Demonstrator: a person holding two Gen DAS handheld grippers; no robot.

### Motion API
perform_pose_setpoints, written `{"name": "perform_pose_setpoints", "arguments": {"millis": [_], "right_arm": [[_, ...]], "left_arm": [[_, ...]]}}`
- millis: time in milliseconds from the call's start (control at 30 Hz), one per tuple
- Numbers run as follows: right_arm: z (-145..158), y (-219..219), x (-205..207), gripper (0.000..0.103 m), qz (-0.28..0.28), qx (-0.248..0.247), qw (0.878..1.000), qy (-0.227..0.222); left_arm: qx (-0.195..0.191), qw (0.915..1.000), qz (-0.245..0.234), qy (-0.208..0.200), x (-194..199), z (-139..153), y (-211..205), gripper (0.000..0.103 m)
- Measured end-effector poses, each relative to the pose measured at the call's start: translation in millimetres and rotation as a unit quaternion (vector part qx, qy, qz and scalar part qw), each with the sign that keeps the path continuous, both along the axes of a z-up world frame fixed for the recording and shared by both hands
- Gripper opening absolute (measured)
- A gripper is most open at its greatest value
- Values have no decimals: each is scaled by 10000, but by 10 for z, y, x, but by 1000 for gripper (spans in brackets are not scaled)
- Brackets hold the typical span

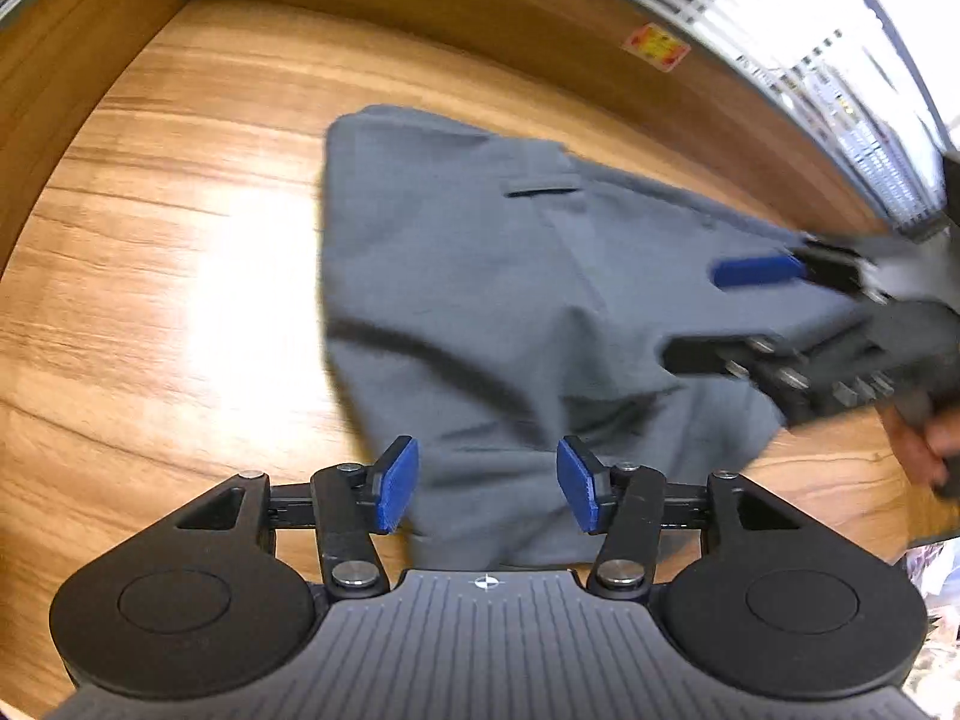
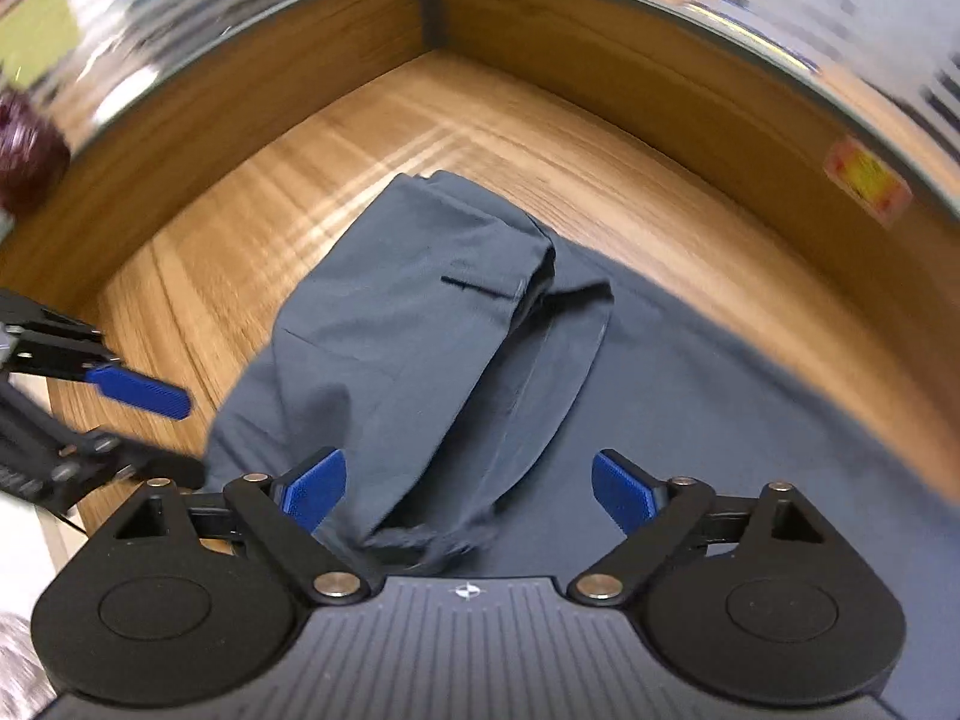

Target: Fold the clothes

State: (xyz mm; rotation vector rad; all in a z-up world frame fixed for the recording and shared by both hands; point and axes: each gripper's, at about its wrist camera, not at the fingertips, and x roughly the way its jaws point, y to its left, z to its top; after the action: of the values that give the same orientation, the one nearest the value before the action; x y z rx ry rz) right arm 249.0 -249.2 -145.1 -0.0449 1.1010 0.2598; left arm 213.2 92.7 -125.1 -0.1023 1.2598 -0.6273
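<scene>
Two grippers hang over gray trousers (image 1: 480, 276) spread on the wooden table (image 1: 180, 240) — one leg folded over. The left gripper (image 1: 487, 487) has its blue pads apart above the near hem; the right gripper (image 2: 468, 489) is likewise spread wide, holding nothing.

From my left wrist feed the right claw (image 1: 708, 312) is smeared with motion blur, and the hand (image 1: 924, 438) holding it runs off the right edge, so I can't read its grip. On the right wrist feed the grey garment (image 2: 420, 330) slips under the claw body at the bottom and runs off the right edge. Everything past the worktop (image 2: 372, 120) walls is a streaky blur, including a dark red blob (image 2: 27, 150) at the left edge that I can't identify.
</scene>
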Motion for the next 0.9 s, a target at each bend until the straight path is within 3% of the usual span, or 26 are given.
{"name": "perform_pose_setpoints", "arguments": {"millis": [200,267,333,367,400,433,500,733,833,867,900], "right_arm": [[-32,152,-91,91,-364,48,9991,-229],[-67,210,-83,86,-353,98,9991,-235],[-127,251,-76,71,-338,85,9992,-176],[-175,267,-67,54,-331,94,9993,-111],[-252,270,-58,28,-351,154,9993,5],[-296,256,-63,18,-418,232,9988,84],[-314,214,-94,13,-600,358,9975,147],[-441,-94,-201,12,-1294,591,9891,388],[-577,-136,-173,16,-1342,715,9873,461],[-578,-132,-171,29,-1329,693,9878,421],[-521,-111,-183,52,-1313,542,9895,271]], "left_arm": [[117,9999,-45,27,185,-124,58,55],[134,9999,2,37,232,-129,90,55],[147,9999,33,36,275,-145,102,55],[150,9999,43,36,305,-155,107,55],[158,9999,45,34,335,-163,113,55],[185,9998,45,20,367,-170,117,55],[228,9997,17,-23,414,-173,117,55],[261,9996,-48,-48,567,-193,92,60],[315,9994,-127,-33,599,-222,38,60],[328,9993,-185,-38,607,-232,11,60],[341,9991,-226,-53,609,-237,-10,60]]}}
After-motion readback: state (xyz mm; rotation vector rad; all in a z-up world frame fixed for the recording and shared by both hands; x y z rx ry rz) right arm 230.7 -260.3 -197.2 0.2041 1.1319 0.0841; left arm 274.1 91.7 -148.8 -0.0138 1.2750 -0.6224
